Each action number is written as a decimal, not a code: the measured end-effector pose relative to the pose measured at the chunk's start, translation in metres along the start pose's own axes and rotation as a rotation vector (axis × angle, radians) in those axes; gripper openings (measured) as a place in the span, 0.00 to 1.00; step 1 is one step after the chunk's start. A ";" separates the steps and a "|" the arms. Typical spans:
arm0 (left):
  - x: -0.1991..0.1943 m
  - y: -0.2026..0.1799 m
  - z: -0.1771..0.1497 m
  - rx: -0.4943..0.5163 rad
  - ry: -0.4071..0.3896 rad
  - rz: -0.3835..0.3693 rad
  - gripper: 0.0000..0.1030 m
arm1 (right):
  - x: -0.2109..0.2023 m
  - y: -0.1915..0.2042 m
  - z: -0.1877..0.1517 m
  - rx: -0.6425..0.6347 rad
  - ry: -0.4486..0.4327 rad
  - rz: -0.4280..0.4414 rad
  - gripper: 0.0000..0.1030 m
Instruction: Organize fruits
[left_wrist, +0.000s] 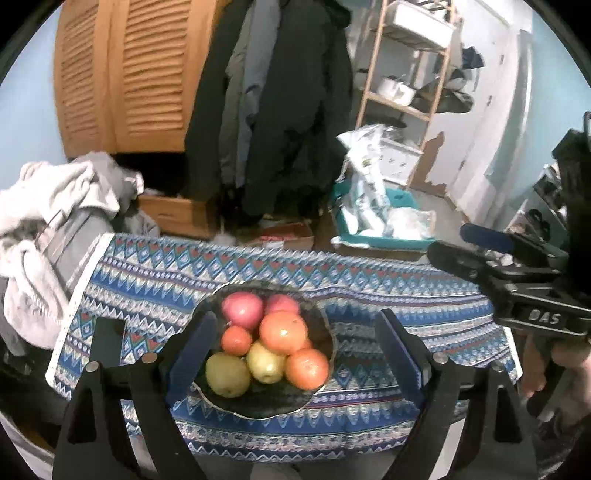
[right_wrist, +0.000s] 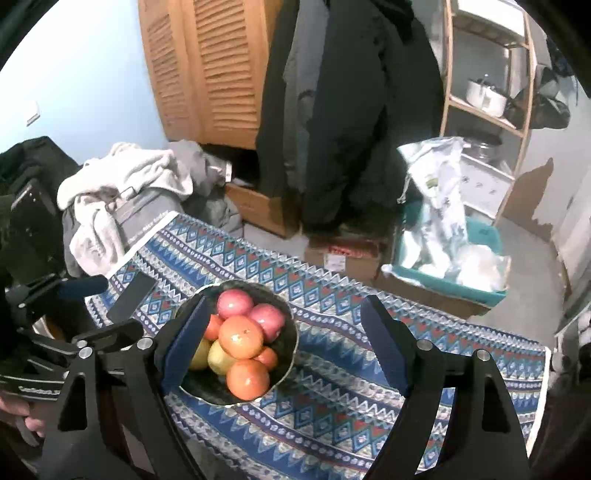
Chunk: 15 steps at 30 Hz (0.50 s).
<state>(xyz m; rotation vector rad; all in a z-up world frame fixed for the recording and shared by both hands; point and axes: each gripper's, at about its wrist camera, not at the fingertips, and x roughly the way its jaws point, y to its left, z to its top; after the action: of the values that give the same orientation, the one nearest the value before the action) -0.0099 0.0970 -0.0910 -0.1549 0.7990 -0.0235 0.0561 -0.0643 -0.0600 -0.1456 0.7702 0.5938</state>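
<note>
In the left wrist view, the left gripper (left_wrist: 295, 354) stands with its two fingers spread wide and nothing between the pads; the dark bowl (left_wrist: 325, 332) lies beyond and below them on the patterned blue tablecloth (left_wrist: 369, 280). The bowl holds the fruits piled together: two red apples (left_wrist: 242, 309) at the far side, oranges (left_wrist: 283, 331) in the middle and near right, two yellow-green pears (left_wrist: 227, 373) at the near left. The right gripper (left_wrist: 454, 254) enters from the right edge, above the cloth. In the right wrist view, the right gripper (right_wrist: 284, 343) also has its fingers wide apart and empty (its left pad overlaps the bowl's (right_wrist: 291, 354) left rim in the picture). The fruit heap (right_wrist: 242, 338) fills the bowl. A dark phone (right_wrist: 131, 298) lies on the cloth (right_wrist: 351, 406) left of the bowl, near the left gripper (right_wrist: 96, 306).
</note>
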 end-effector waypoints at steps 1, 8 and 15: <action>-0.004 -0.002 0.002 0.006 -0.011 -0.001 0.90 | -0.005 -0.002 0.000 0.002 -0.007 -0.006 0.80; -0.026 -0.018 0.013 0.057 -0.068 0.013 0.97 | -0.041 -0.012 0.000 0.023 -0.082 -0.051 0.80; -0.048 -0.034 0.019 0.107 -0.127 0.014 0.99 | -0.068 -0.019 0.004 0.043 -0.135 -0.045 0.80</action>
<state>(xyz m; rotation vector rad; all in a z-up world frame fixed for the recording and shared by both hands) -0.0280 0.0700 -0.0387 -0.0486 0.6702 -0.0429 0.0304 -0.1091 -0.0120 -0.0825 0.6468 0.5383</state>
